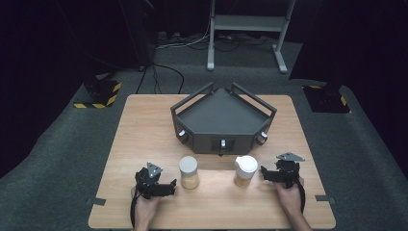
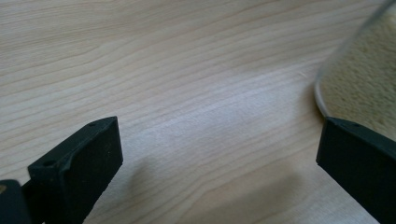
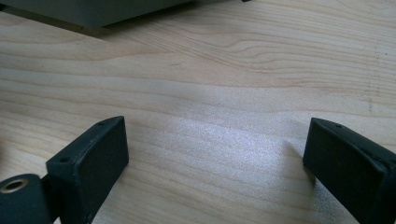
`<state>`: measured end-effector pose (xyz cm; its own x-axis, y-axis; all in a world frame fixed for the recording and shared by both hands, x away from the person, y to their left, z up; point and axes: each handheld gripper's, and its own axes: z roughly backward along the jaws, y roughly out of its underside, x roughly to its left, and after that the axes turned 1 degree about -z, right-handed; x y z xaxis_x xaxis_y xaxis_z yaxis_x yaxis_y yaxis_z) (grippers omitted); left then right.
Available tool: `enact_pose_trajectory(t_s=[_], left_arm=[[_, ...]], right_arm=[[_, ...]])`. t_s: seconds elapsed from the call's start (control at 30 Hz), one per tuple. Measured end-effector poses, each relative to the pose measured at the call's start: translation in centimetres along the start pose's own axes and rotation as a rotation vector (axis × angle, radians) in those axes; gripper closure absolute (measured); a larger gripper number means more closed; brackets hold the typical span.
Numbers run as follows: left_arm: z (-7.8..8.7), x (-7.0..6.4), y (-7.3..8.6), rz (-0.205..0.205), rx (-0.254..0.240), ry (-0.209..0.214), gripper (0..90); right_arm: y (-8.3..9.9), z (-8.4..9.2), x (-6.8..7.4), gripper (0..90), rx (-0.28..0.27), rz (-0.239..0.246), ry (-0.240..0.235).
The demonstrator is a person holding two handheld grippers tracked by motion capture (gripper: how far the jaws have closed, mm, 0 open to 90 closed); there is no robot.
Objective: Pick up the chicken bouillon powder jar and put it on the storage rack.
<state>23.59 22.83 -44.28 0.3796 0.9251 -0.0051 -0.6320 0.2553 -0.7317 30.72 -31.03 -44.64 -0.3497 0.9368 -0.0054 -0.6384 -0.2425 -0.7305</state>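
**Two jars stand between two open grippers**

In the high view, a light wooden table (image 1: 144, 125) fills the middle of the frame. Near its lower edge two clear jars of tan granules stand side by side, well apart from each other: the left jar with a rounded grey lid (image 1: 188, 172) just left of centre, and the right jar with a white spouted lid (image 1: 245, 171) just right of centre. Both stand upright on the wood.

The left gripper (image 1: 166, 187), a black two-jaw tool held in a hand at the lower left, lies just beside the left jar, its jaws pointing toward the jar. In the left gripper view its jaws stand wide apart with bare wood between them; the curved glass wall of the left jar (image 2: 364, 74) shows at the right edge of that frame, just above the right-hand jaw. Whether the jaw touches the glass cannot be told.

The right gripper (image 1: 267, 174), held in a hand at the lower right, sits just beside the right jar. In the right gripper view its jaws are spread wide over bare wood, holding nothing.

Behind the jars, in the centre of the high view, rests a dark grey angular tray with raised rails (image 1: 221, 118); its edge (image 3: 93, 11) shows at the upper left of the right gripper view.
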Motion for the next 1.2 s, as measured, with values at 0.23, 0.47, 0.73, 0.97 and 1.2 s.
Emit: enact_pose_trajectory(t_s=[0.23,0.47,0.73,0.97,1.2], left_arm=[[0.6,-0.2,0.1,-0.055,-0.001,0.058,0.4],[0.7,-0.6,0.0,-0.089,-0.009,0.096,0.6],[0.6,-0.6,-0.3,-0.101,-0.013,0.155,0.9],[0.3,-0.9,-0.4,-0.107,-0.029,0.185,1.1],[-0.1,-1.4,-0.7,-0.114,-0.048,0.209,1.5]], right_arm=[[0.0,0.0,0.0,6.2,0.000,-0.001,0.000],[0.0,0.0,0.0,6.2,0.000,0.000,0.000],[0.0,0.0,0.0,6.2,0.000,-0.001,0.000],[0.0,0.0,0.0,6.2,0.000,0.000,0.000],[0.0,0.0,0.0,6.2,0.000,0.000,0.000]])
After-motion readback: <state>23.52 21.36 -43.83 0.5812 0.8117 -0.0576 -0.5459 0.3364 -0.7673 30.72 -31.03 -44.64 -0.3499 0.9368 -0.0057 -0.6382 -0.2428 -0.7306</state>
